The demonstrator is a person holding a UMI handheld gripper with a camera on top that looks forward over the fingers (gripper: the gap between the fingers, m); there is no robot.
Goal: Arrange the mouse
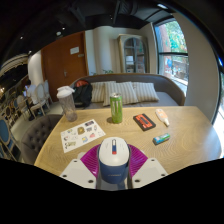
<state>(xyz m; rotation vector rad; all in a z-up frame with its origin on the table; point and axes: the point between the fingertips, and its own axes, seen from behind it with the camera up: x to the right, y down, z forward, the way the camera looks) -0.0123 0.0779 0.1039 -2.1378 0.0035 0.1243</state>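
One white and grey mouse sits at the near edge of a light wooden counter, between the two fingers of the hand-held gripper. Its magenta pads lie close against both sides of the mouse, so it appears to be grasping it. Farther back on the counter stand one green can at centre and one clear lidded tumbler to the left. One printed sheet lies at near left. To the right are one dark box, one orange-tipped marker and one small teal item. A sofa stands beyond.
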